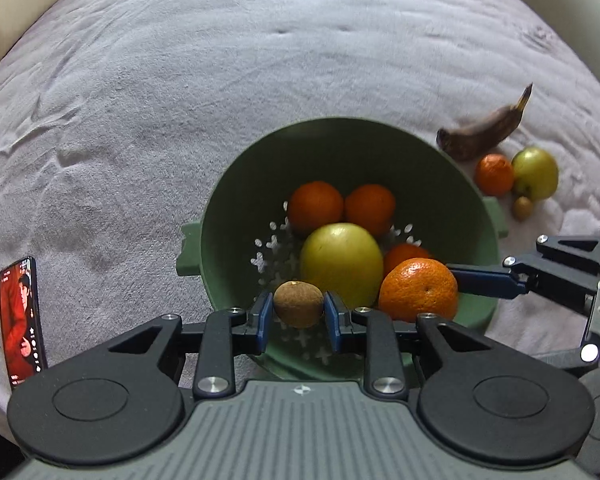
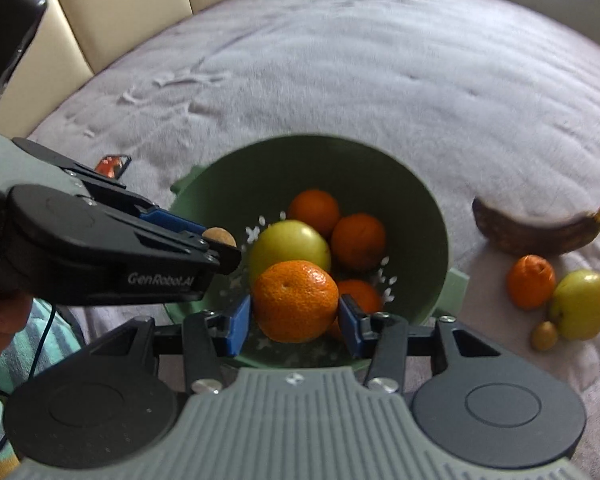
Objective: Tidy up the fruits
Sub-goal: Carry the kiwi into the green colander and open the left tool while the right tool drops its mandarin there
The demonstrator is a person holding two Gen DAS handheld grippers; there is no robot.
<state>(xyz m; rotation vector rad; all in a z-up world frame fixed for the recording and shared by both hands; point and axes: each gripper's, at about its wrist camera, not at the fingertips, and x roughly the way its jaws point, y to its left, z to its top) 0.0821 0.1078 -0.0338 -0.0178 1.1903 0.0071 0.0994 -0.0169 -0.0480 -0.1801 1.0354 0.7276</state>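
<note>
A green colander bowl point(image 1: 236, 184) point(image 2: 236, 184) sits on the grey bedspread. Inside it lie a yellow-green apple point(image 1: 340, 260) point(image 2: 288, 242) and three oranges point(image 1: 314, 204) point(image 2: 358, 240). My left gripper point(image 1: 299, 312) is shut on a small brown longan point(image 1: 299, 304) point(image 2: 219, 236), held over the bowl's near rim. My right gripper point(image 2: 296, 314) is shut on an orange point(image 2: 296, 300) point(image 1: 418, 288), also over the bowl. On the cloth to the right lie a dark overripe banana point(image 1: 484, 130) point(image 2: 540, 232), another orange point(image 1: 494, 174) point(image 2: 530, 282), a second apple point(image 1: 536, 172) point(image 2: 582, 304) and a second longan point(image 1: 523, 208) point(image 2: 544, 336).
A phone point(image 1: 22, 320) point(image 2: 112, 165) with a lit red screen lies on the bedspread left of the bowl. A cream padded headboard point(image 2: 120, 12) runs along the far left. Part of a hand point(image 2: 0, 328) and a striped sleeve show at the lower left.
</note>
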